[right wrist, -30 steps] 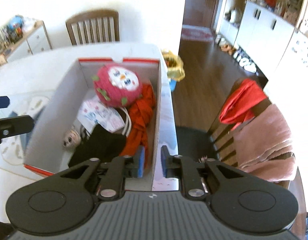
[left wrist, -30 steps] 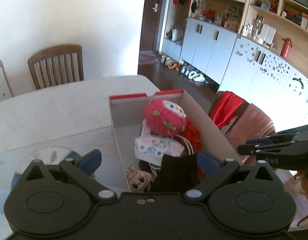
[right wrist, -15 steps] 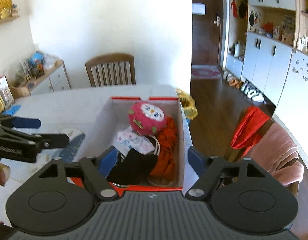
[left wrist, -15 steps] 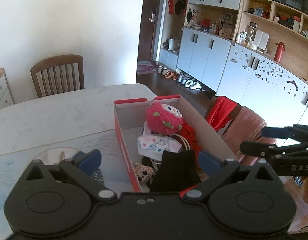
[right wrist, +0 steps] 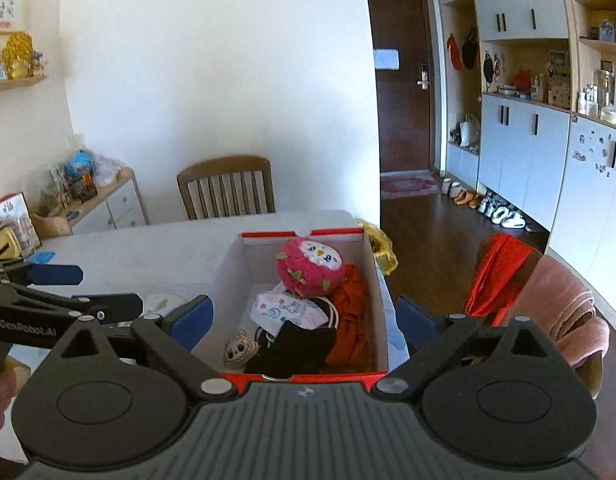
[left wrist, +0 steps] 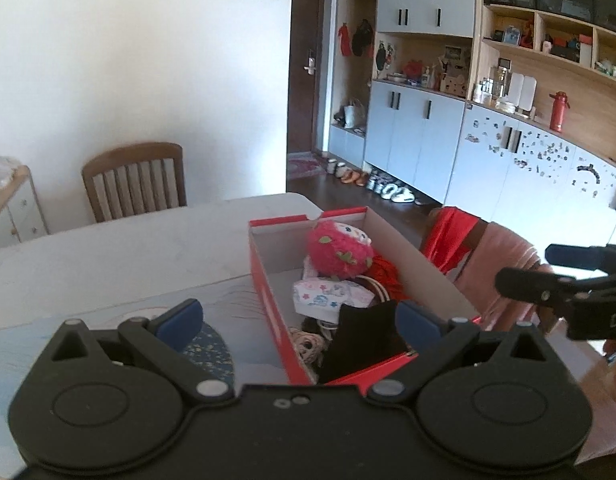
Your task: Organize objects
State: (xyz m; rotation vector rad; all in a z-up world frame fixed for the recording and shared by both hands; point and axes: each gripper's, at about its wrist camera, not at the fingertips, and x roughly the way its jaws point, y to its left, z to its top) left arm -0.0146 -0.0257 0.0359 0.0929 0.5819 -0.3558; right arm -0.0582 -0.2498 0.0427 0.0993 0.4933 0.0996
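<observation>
Box (right wrist: 303, 308) sits on the desk (right wrist: 155, 252) ahead of both claws, long axis running away from them. Right claw (right wrist: 303, 316) is opening wide and empty, straddling its near end; left claw (left wrist: 297, 314), wide and empty, hangs off its left corner.

My right gripper (right wrist: 303, 316), clamped on the right wall of the red box (right wrist: 382, 300) a second ago, now spreads its jaws wide, still opening, gripping nothing. Both it and my left gripper (left wrist: 297, 316) sit farther back from the box.
</observation>
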